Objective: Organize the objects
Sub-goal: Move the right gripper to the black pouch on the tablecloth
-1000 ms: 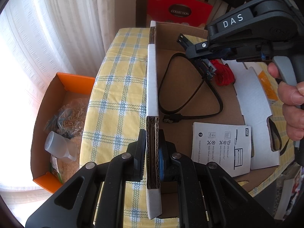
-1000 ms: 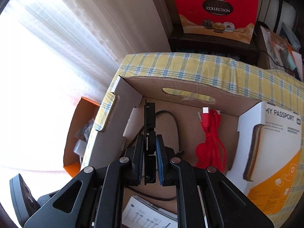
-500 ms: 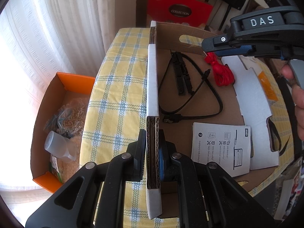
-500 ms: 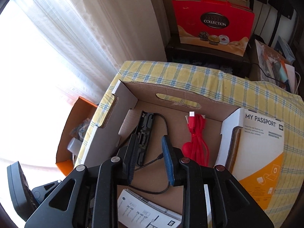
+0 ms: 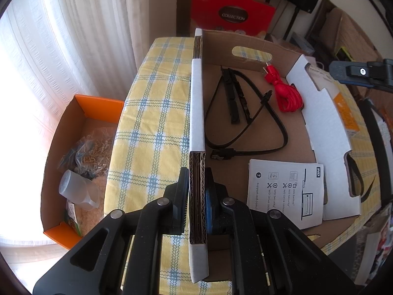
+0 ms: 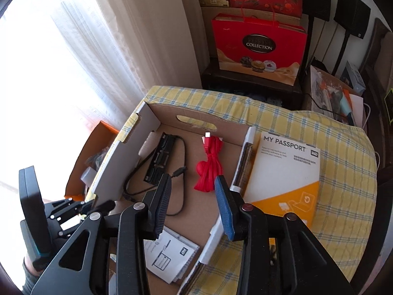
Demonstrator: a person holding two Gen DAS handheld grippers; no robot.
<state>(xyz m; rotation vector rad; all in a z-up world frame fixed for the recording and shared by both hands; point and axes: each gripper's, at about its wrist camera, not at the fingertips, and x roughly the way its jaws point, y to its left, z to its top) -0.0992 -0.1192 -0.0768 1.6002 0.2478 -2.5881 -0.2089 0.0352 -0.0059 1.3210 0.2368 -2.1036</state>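
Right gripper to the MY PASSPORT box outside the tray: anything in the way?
Yes. The right gripper, jaws opening and empty, hangs over the cardboard tray's floor; the tray's right wall stands between it and the MY PASSPORT box. Going over the wall looks clear.

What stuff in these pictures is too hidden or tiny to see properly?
- Booklet: right wrist view, the right hand-held gripper covers its near corner.
- Booklet print: left wrist view, too small to read fully.
- Orange box: right wrist view, mostly behind the cardboard box wall.
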